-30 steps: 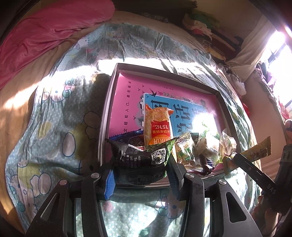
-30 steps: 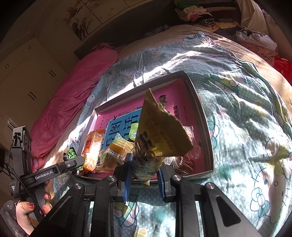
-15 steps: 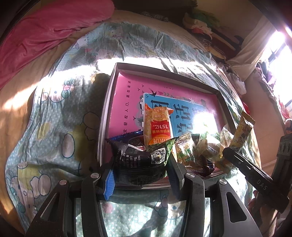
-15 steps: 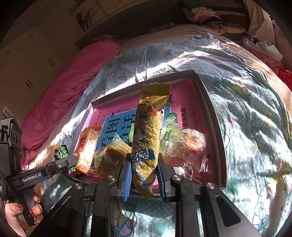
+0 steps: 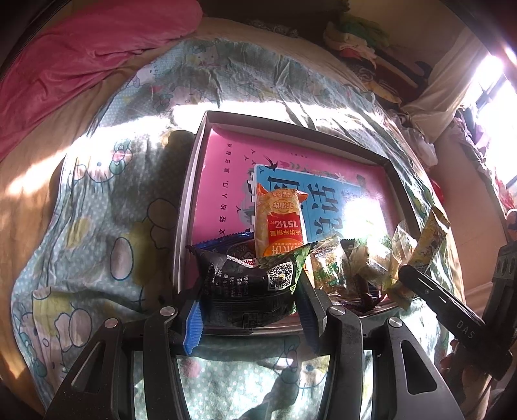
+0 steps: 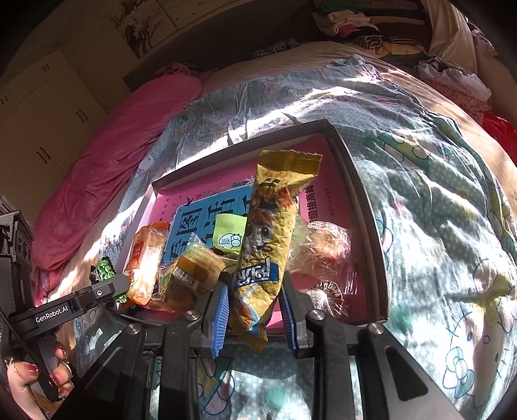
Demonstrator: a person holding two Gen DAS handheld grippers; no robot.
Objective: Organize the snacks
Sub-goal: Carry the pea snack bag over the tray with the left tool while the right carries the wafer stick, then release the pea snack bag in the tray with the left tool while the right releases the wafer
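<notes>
A grey shallow box (image 5: 190, 194) lined with a pink and blue book cover lies on the bed. Several snack packets are heaped at its near end. My left gripper (image 5: 250, 310) is shut on a black and green packet (image 5: 248, 284) at the box's near rim, in front of an orange packet (image 5: 279, 226). My right gripper (image 6: 255, 313) has a long yellow packet (image 6: 271, 226) between its blue pads. Its jaws are opening, and thin gaps show on both sides. That packet (image 5: 429, 239) leans over the heap's right end.
The box (image 6: 365, 226) sits on a cartoon-print quilt (image 5: 106, 232). A pink duvet (image 5: 80, 55) lies at the back left and piled clothes (image 6: 371, 19) at the back right. A hand with red nails (image 6: 48, 371) holds the left gripper (image 6: 80, 297).
The yellow packet swung from lying sideways to pointing up over the box, and came lower and closer to the heap. The right pads have parted slightly. The left gripper and its packet stayed put.
</notes>
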